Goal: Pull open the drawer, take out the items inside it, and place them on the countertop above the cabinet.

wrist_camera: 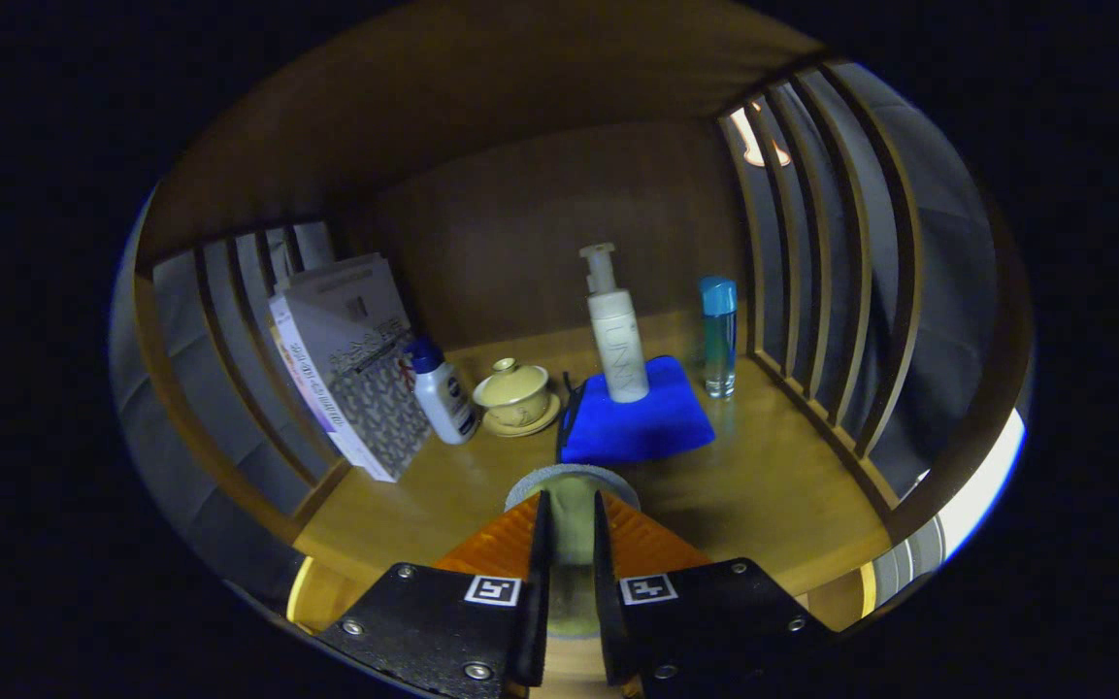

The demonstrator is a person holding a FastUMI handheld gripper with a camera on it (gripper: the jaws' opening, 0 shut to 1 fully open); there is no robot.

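We have the fingers (571,529) clamped on a round, flat sponge-like pad (571,485) held just above the table (773,495); it looks light and soft, so its edge suits gripping.

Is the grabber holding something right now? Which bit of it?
Yes. The gripper pinches a flat round thing by its near edge, one finger on each side.
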